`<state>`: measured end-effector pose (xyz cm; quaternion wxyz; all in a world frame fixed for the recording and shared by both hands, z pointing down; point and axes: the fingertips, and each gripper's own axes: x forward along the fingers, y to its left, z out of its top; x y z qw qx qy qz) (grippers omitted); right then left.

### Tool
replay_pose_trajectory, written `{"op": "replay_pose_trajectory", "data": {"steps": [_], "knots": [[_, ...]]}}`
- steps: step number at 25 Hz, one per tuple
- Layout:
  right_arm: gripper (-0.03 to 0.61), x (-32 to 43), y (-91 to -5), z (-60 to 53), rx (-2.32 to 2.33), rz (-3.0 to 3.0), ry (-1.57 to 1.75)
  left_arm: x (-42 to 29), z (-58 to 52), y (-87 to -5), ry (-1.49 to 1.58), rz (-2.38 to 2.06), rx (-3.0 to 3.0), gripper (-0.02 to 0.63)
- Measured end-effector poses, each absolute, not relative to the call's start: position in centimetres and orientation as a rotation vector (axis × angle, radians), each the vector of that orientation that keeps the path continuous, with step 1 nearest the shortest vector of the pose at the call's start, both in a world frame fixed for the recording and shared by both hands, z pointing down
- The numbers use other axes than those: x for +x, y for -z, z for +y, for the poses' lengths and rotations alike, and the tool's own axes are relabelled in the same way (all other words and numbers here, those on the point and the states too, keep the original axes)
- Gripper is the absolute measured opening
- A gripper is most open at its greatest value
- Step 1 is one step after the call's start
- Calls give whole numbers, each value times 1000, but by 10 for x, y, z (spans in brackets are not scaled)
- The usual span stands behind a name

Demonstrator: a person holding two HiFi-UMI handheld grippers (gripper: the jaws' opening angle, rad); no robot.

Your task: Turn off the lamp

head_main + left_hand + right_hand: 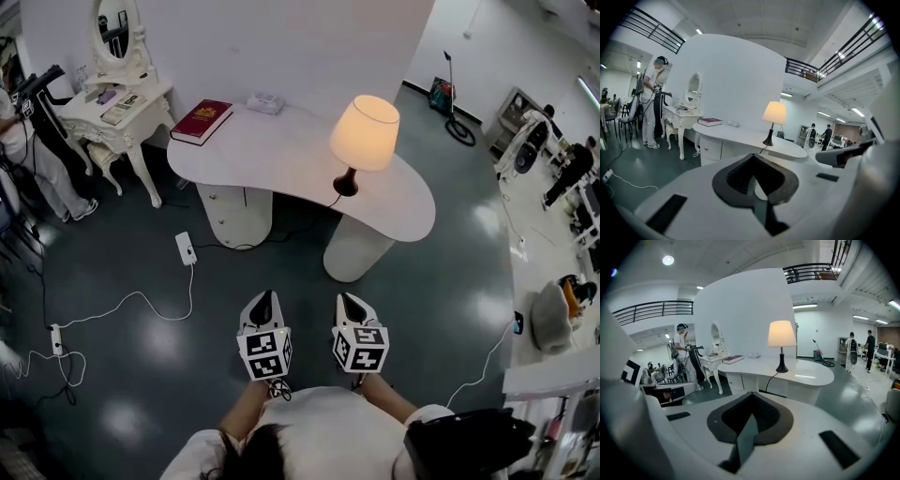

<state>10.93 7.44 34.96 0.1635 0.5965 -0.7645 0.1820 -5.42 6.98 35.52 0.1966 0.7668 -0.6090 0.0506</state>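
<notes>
The lamp (364, 131) is lit, its cream shade glowing above a black base on the white curved table (281, 155). It also shows lit in the left gripper view (774, 113) and the right gripper view (781, 333). My left gripper (263, 302) and right gripper (351, 302) hang side by side over the dark floor, short of the table's near edge and pointing toward it. Both are shut with nothing between the jaws, as their own views show for the left gripper (752, 157) and the right gripper (751, 394). The lamp's cord drops off the table's front edge.
A red book (202, 120) and a small white box (265, 102) lie at the table's far side. A white dressing table (117, 112) with a mirror stands at far left, a person (28, 141) beside it. A power strip (186, 247) and white cables lie on the floor at left.
</notes>
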Motion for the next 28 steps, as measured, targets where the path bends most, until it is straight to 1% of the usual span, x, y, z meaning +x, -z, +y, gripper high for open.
{"op": "replay_pose_trajectory", "data": {"steps": [6,15,28], "knots": [[-2,98,-355,65,1709,-2168,-530,-62,55,-358,-148,-1690,2153,8],[-2,125,-366,40,1765,-2136,-567,-34,29,-362,-180,-1646,2196,8],[-2,139,-351,-80,1772,-2210,-579,-18,-78,-347,-215,-1699,2215,8]]}}
